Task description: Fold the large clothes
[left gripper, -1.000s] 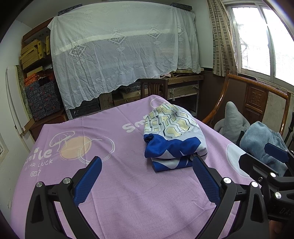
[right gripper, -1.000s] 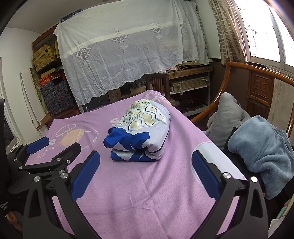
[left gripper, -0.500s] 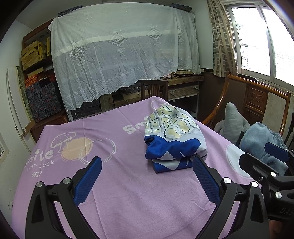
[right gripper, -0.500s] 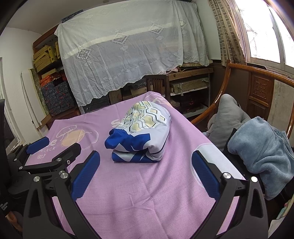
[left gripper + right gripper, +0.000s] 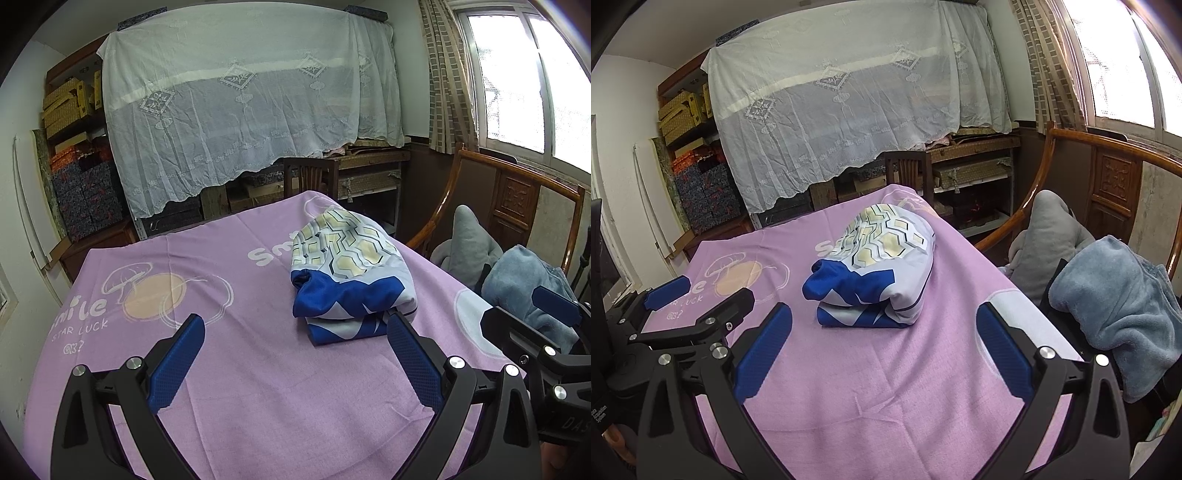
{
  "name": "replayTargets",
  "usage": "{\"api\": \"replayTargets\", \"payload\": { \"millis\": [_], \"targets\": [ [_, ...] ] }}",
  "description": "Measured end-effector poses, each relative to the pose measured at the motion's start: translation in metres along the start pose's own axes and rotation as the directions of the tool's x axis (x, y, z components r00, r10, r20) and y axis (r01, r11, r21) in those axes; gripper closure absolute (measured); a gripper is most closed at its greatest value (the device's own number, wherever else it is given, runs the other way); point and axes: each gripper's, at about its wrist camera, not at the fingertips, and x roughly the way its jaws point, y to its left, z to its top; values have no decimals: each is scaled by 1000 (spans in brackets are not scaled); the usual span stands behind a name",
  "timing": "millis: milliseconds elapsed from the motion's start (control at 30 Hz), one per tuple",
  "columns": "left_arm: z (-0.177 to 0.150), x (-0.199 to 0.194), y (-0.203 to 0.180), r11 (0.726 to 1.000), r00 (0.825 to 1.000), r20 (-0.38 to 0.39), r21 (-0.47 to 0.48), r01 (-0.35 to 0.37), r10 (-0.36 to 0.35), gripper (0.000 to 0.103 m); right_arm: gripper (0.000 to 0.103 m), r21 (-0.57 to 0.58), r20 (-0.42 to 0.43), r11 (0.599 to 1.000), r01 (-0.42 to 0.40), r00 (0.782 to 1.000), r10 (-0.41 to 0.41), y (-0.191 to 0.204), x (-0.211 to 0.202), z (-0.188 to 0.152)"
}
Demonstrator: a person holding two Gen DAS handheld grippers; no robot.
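Grippers, two. The left gripper [image 5: 295, 354] is held low over the near edge of the tabletop [image 5: 258, 406], jaws wide apart, nothing between them. The right gripper [image 5: 884, 350] is held alongside it, jaws likewise wide apart and empty. Four blue pads are counted, two per gripper.

Garment, one. The garment [image 5: 351, 277] is folded into a thick bundle and lies on the tabletop, right of centre and beyond both grippers, touched by neither. A pale hexagon print is seen on top, with blue and white layers at the near end.

Cloth, one. The purple cloth [image 5: 221, 266] covers the whole tabletop; a mushroom drawing, an orange disc and the words "Smile" and "STAR LUCK" are printed on it.

Chairs, two. A wooden armchair [image 5: 1115, 181] stands to the right of the tabletop; on it are seen one blue blanket [image 5: 1115, 295] and one grey cushion [image 5: 1049, 240]. A dark chair [image 5: 908, 166] stands at the far end.

Shelves [image 5: 975, 147] along the far wall are draped with one white lace sheet [image 5: 849, 103]. Stacked boxes [image 5: 705, 192] are held at their left; their number cannot be counted.
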Motion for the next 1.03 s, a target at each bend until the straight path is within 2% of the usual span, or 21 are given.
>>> {"api": "replayTargets", "payload": {
  "millis": [1033],
  "targets": [
    [1, -2, -7, 1000, 1000, -2, -1, -3, 3, 4, 5, -3, 9, 1000, -1, 1000, 1, 1, 0, 3]
  ]
}}
